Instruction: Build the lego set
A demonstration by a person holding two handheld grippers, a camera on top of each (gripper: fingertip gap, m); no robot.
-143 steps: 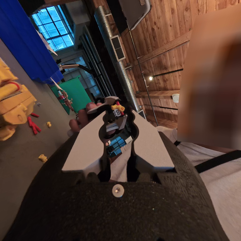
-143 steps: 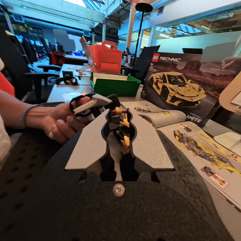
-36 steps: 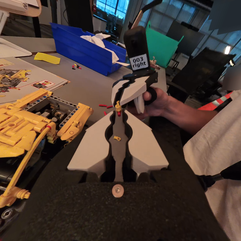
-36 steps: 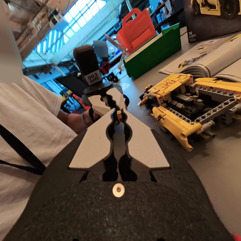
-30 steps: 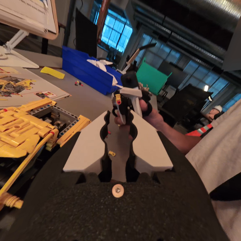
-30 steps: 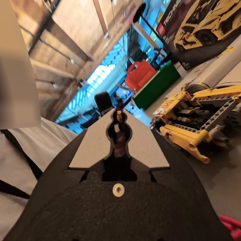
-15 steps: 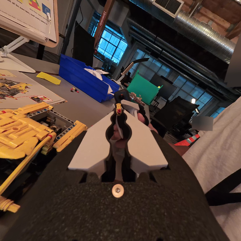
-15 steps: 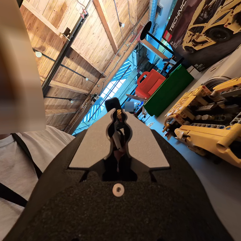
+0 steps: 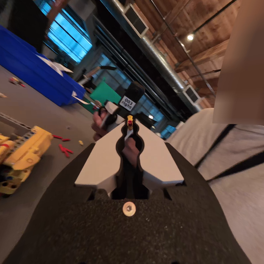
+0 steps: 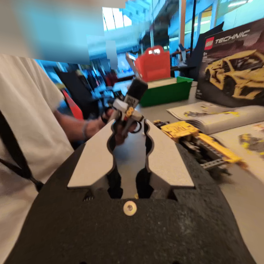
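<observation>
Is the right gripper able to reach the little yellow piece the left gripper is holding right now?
Probably yes. The right gripper is open, and the yellow piece pinched in the left gripper sits just beyond its fingertips with nothing between them.

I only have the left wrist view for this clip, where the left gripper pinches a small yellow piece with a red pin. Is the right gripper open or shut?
Observer: Open. In the right wrist view the right gripper has its fingers wide apart and empty. It faces the left gripper and its yellow piece.
Operator: Where are the instructions?
Observer: An open instruction booklet lies on the table behind the yellow model, in front of the set's box.
Operator: Anything else back there?
Observer: A red bag stands behind a green bin, left of the box.
</observation>
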